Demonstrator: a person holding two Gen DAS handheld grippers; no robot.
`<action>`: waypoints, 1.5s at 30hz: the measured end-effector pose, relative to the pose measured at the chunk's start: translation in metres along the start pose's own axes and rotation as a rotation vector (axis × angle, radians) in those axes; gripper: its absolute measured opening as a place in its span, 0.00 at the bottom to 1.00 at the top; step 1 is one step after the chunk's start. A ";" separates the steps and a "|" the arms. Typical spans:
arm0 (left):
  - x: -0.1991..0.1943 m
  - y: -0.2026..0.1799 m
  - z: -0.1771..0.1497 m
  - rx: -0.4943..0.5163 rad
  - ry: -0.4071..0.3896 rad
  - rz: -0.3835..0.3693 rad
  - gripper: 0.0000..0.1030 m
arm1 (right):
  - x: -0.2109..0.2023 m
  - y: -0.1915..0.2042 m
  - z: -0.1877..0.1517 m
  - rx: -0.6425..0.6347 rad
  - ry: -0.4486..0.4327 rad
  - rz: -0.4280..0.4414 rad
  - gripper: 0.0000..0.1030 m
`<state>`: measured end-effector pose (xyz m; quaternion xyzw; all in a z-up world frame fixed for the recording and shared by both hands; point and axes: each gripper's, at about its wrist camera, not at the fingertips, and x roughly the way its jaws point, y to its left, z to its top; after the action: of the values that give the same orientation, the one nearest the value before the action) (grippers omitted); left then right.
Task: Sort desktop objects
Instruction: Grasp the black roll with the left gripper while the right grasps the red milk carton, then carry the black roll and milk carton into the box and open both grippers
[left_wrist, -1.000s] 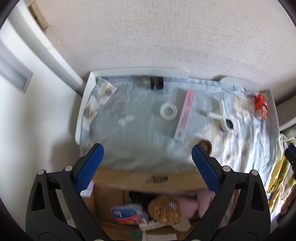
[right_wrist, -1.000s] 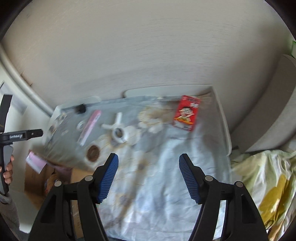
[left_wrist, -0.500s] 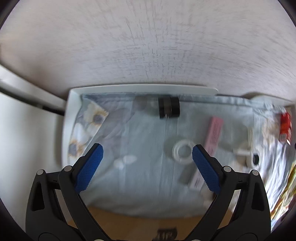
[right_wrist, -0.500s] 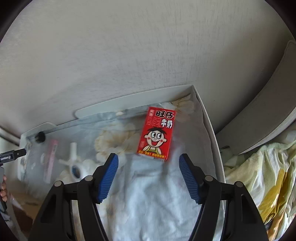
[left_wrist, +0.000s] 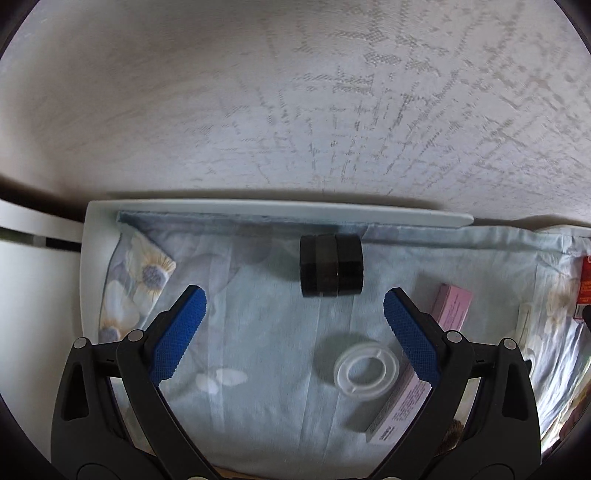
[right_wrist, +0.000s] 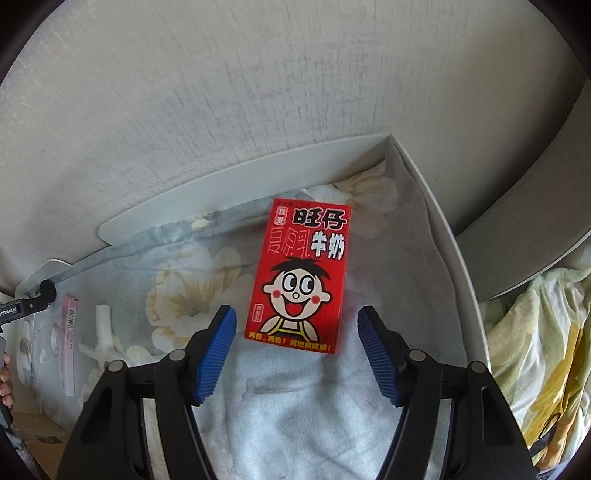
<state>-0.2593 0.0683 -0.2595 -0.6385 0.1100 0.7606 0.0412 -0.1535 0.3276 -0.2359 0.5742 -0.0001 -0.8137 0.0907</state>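
My left gripper (left_wrist: 293, 332) is open and empty, low over the cloth. A black tape roll (left_wrist: 331, 270) lies just ahead of it near the back rim. A clear tape ring (left_wrist: 366, 370) and a pink box (left_wrist: 424, 373) lie by its right finger. My right gripper (right_wrist: 295, 350) is open, its blue fingers either side of the near end of a red milk carton (right_wrist: 301, 275) lying flat on the cloth. The pink box (right_wrist: 69, 332) and a white clip (right_wrist: 101, 332) show at far left there.
A white tray rim (left_wrist: 280, 208) borders the flowered cloth (left_wrist: 258, 369) against a textured wall. The tray's right wall (right_wrist: 436, 221) stands close beside the carton. Yellow-green bedding (right_wrist: 543, 350) lies to the right. A cardboard box edge (right_wrist: 33, 443) shows at lower left.
Both grippers have moved forward and down toward the tray. The black roll and the red carton now loom larger. The cardboard box of toys has left the left wrist view.
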 end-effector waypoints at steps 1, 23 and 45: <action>0.001 0.000 0.001 -0.003 0.000 -0.004 0.94 | 0.002 -0.001 0.000 0.003 0.002 -0.001 0.62; 0.018 0.020 -0.008 -0.144 -0.036 -0.094 0.44 | 0.004 -0.006 -0.009 -0.080 -0.030 -0.089 0.47; -0.120 0.031 -0.080 -0.074 -0.171 -0.192 0.27 | -0.116 -0.020 -0.060 -0.171 -0.131 0.045 0.45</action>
<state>-0.1667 0.0294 -0.1508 -0.5798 0.0165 0.8085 0.0995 -0.0629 0.3710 -0.1498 0.5097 0.0504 -0.8444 0.1572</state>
